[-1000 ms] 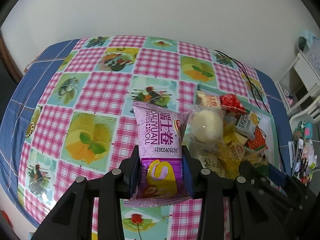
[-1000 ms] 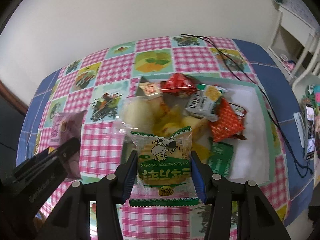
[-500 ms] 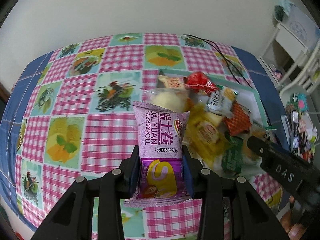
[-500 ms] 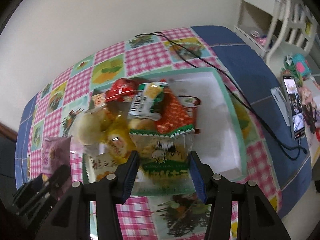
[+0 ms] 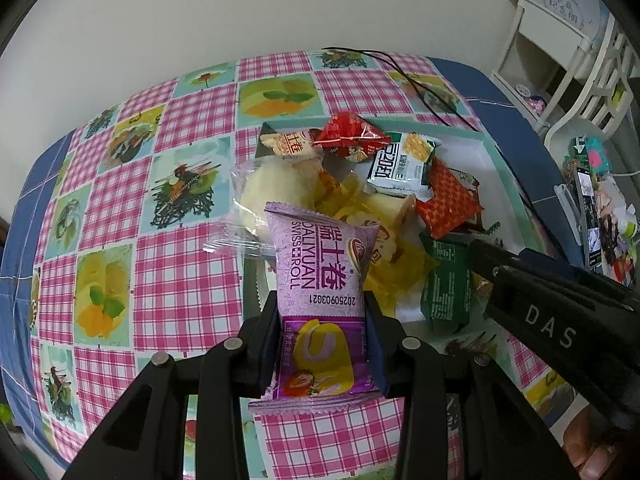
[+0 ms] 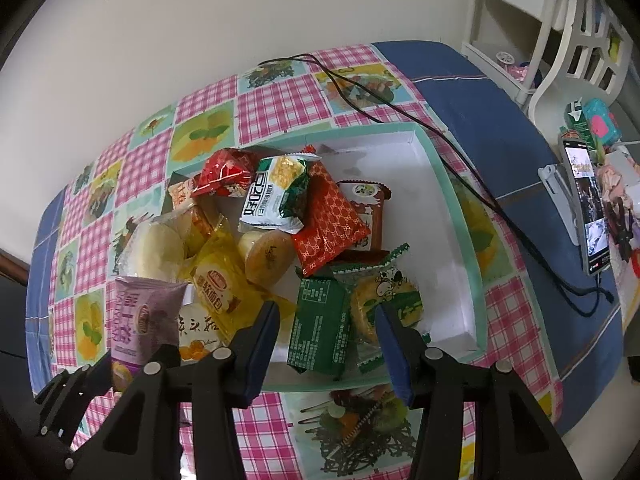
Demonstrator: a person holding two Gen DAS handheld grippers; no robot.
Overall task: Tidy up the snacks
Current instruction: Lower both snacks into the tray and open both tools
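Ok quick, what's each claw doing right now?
Left gripper: shut on the purple Swiss roll packet.
Right gripper: open, holding nothing.

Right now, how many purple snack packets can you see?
1. The purple foil Swiss-roll packet is clamped in the left tongs, at the left side of the mint-rimmed white tray. Others may lie buried under the pile.

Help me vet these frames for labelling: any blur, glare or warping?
Left wrist view: sharp, fisheye bows the tablecloth edges, glare on the red packet. Right wrist view: sharp, soft even light, sheen on the yellow wrapper, dark lens corners.
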